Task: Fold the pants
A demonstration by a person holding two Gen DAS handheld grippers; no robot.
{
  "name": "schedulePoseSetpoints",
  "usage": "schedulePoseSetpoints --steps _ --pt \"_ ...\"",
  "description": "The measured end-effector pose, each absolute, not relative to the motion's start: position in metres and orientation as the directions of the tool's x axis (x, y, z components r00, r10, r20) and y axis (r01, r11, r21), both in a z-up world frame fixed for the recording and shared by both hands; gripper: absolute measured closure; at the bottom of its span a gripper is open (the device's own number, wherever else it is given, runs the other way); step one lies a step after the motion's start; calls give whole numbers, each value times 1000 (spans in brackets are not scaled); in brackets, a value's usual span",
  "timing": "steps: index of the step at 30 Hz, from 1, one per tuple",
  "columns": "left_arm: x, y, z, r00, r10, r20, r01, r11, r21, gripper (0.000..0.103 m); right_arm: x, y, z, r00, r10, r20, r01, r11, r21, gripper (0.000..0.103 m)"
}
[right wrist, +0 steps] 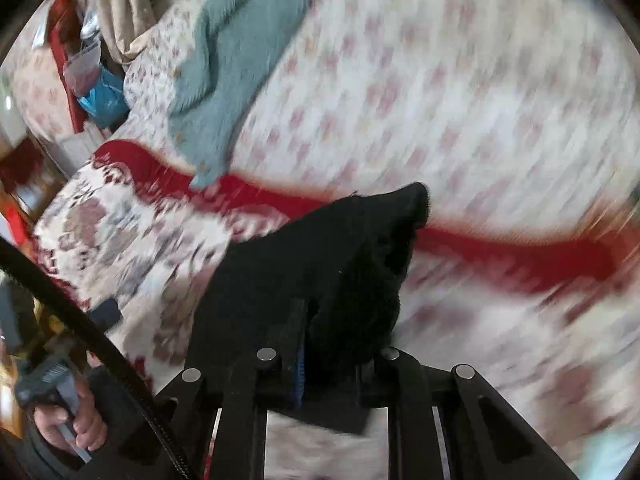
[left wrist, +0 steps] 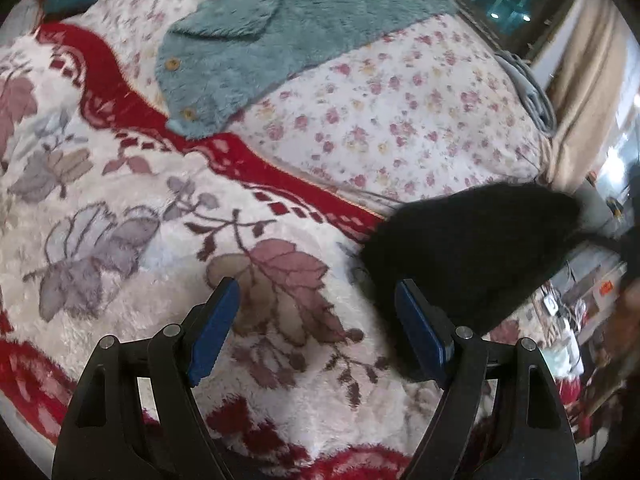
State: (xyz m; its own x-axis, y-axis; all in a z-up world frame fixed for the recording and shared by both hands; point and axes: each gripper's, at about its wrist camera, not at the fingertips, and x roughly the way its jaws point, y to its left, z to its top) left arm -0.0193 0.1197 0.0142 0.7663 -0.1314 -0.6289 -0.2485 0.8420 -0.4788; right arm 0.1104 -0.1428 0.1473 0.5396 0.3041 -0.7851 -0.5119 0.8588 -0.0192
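Nearest in the right wrist view, the right gripper (right wrist: pixel 320 344) is clenched on the black pants (right wrist: pixel 320 264): dark fleecy cloth bunches between its 2 narrowed jaws and rises away from them to a blunt corner over the red wavy band of the plush floral blanket (right wrist: pixel 100 240). The picture is smeared, so the exact pad contact cannot be made out, but the cloth clearly hangs from this claw. At the lower left of that view a hand (right wrist: pixel 72 424) grips the handle of the other tool. In the left wrist view the left gripper (left wrist: pixel 320 320) is released, its 2 blue pads standing wide apart over the blanket's leaf pattern with nothing between them. The pants (left wrist: pixel 472 256) show there as a dark mass just right of and slightly beyond the right-hand pad, apparently lifted clear of the bedding, its long axis running toward the far right. So the free claw is the nearer spare hand, and my guess is that it must swing right to catch a loose edge before any fold can be laid. Farther off, a teal fleece cardigan (left wrist: pixel 280 40) with wooden buttons lies on the small-flowered quilt (left wrist: pixel 400 120), well apart from the pants.
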Motion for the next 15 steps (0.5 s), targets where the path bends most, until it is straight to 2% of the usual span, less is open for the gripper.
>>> schedulePoseSetpoints --steps 3,5,6,8,9,11,13,15 --pt "-19 124 10 759 -140 -636 -269 823 -501 23 105 -161 262 706 158 -690 -456 847 -273 88" --pt "-20 125 8 754 -144 -641 -277 815 -508 23 98 -165 323 808 33 -589 -371 805 -464 89" --pt "-21 126 8 754 -148 -640 -275 813 -513 23 96 -168 364 867 -54 -495 -282 766 -578 89" --pt "-22 127 9 757 -151 -636 -273 811 -517 23 86 -173 423 926 -149 -347 -137 724 -676 89" --pt "-22 127 9 758 -151 -635 -273 810 -518 23 81 -177 452 936 -156 -317 -112 720 -685 89" --pt "-22 129 8 758 -153 -634 -276 806 -524 23 78 -178 482 931 -194 -308 -100 676 -730 89" --pt "-23 130 8 759 -161 -631 -273 801 -533 23 75 -176 482 931 -252 -262 -53 617 -785 89" --pt "-24 132 9 762 -159 -628 -275 799 -536 23 74 -180 477 929 -255 -267 -58 615 -787 89"
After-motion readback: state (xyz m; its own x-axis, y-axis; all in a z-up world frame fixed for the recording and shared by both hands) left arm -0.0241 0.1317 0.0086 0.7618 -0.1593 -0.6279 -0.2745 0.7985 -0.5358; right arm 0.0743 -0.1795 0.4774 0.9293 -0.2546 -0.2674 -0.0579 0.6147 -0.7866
